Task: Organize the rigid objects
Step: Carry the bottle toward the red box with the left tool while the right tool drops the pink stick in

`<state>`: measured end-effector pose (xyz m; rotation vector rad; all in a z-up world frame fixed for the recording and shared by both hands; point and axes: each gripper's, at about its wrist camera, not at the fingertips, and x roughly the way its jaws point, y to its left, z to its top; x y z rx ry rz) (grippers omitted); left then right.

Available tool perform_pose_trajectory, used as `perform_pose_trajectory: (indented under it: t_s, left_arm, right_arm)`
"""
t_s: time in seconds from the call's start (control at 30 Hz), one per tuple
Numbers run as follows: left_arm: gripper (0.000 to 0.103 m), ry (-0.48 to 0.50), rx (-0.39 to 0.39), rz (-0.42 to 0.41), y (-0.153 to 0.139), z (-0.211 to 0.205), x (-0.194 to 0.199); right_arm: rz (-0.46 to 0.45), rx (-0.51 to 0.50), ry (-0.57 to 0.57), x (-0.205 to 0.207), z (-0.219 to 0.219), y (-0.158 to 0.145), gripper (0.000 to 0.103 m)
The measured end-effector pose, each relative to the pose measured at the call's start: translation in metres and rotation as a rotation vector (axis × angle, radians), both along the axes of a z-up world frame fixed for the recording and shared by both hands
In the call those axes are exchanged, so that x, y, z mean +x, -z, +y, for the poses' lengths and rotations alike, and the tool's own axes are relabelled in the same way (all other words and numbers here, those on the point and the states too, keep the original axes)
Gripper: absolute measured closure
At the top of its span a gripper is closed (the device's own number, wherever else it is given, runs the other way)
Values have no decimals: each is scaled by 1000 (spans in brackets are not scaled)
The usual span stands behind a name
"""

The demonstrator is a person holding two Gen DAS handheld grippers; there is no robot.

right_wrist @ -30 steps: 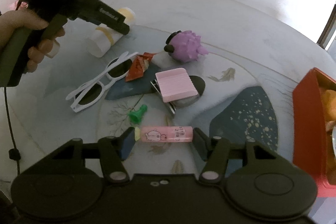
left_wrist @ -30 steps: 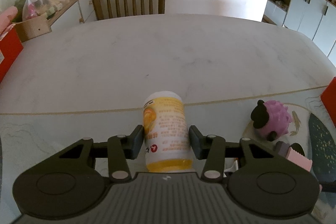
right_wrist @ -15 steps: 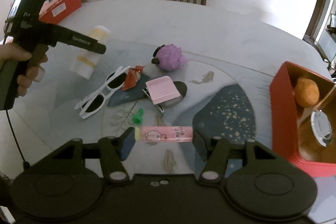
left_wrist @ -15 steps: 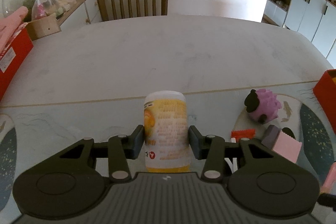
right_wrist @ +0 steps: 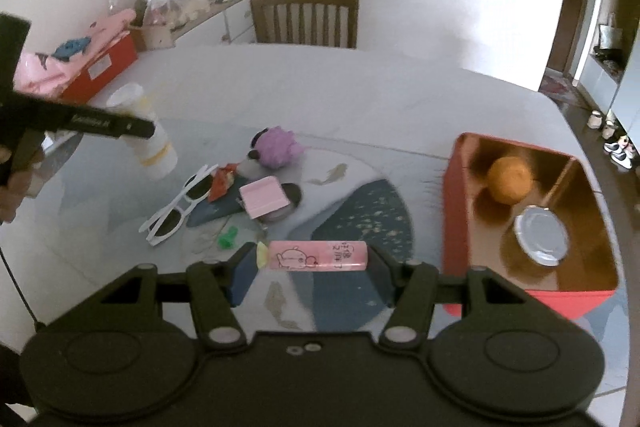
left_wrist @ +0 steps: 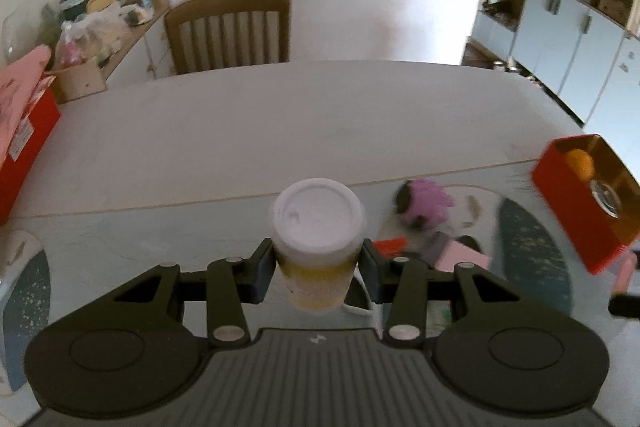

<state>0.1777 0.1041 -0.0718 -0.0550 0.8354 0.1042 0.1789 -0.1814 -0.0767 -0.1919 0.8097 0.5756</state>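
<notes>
My left gripper (left_wrist: pixel 318 267) is shut on a white and yellow bottle (left_wrist: pixel 318 235), held above the table with its white end toward the camera. The same bottle (right_wrist: pixel 148 131) shows in the right wrist view, clamped by the left gripper (right_wrist: pixel 146 127) at the left. My right gripper (right_wrist: pixel 312 259) is shut on a pink tube (right_wrist: pixel 316 255) with a cartoon print, gripped end to end and lifted off the table. An open red box (right_wrist: pixel 520 211) with an orange (right_wrist: pixel 510 179) and a round metal lid (right_wrist: pixel 541 235) stands at the right; the red box (left_wrist: pixel 580 195) also appears in the left wrist view.
On the patterned mat lie white sunglasses (right_wrist: pixel 180 205), a purple plush toy (right_wrist: pixel 276 147), a pink pad (right_wrist: pixel 264 197), a red wrapper (right_wrist: pixel 222 181) and a small green piece (right_wrist: pixel 228 239). A second red box (right_wrist: pixel 100 67) with pink cloth sits far left. A wooden chair (right_wrist: pixel 304 15) stands behind the table.
Both grippers have risen with their loads. The bottle has tipped so its white end now faces the left camera. The red box with the orange has come into fuller view at the right.
</notes>
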Motion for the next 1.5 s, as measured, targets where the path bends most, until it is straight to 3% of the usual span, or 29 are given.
perform_pose_trajectory:
  t_s: [0.37,0.87,1.0,1.1,1.3,1.5]
  left_arm:
    - [59,139,-19,17,-21,-86,-2]
    - [59,307,-31,48,-21,-245,43]
    - [59,314,-39,67,-16,-272,57]
    - [59,295,-3,58,-15,-287,70]
    - [59,292,-28,61,-23,-303,89]
    - [59,300,-59,141,-9,-323,115]
  right_arm:
    - [-37,1,42,9,-67,-12,45]
    - [-59,-15,42,57,-163,-10,45]
    - [-67,-23,31,74,-182,-7,45]
    - [-68,-23,14,86,-192,-4,45]
    - [-93,-44,-23,109,-195,2,45]
    - [-146,-115,-117,130,-183,16,45]
